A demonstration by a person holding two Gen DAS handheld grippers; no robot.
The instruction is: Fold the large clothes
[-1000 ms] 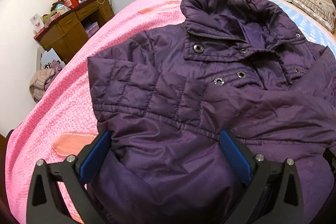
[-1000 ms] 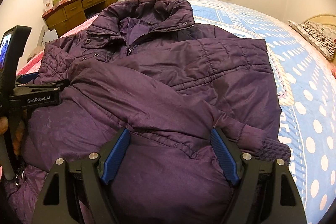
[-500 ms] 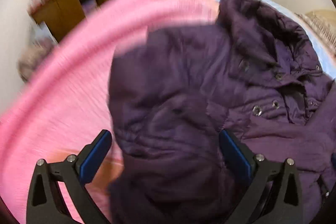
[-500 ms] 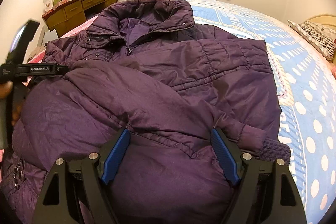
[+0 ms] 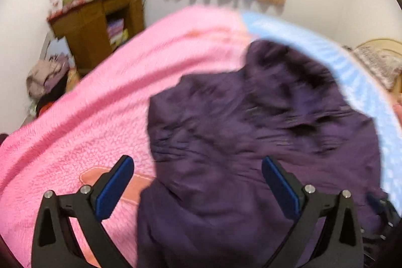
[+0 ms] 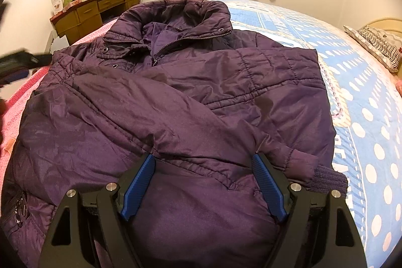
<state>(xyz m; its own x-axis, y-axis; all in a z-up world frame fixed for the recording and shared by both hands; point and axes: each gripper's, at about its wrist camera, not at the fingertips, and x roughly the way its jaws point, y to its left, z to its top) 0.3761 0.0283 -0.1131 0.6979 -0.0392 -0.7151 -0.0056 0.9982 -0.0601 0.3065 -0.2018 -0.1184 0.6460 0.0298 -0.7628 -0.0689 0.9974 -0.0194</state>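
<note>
The left gripper [image 5: 197, 186] has lifted off the purple jacket [image 6: 176, 117] lying on the bed [image 6: 364, 97], jaws apart; the sleeves are already crossed. Right gripper [image 6: 204, 183] hovers, jaws apart.

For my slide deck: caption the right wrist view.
Open right gripper poised over a purple jacket, sleeve folded across its front, on a blue dotted bedspread.

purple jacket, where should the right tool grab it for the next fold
Probably the knit cuff of the sleeve lying across the purple jacket. It sticks out at the jacket's right edge beside the open right tool, so come in from the blue bedspread side.
</note>
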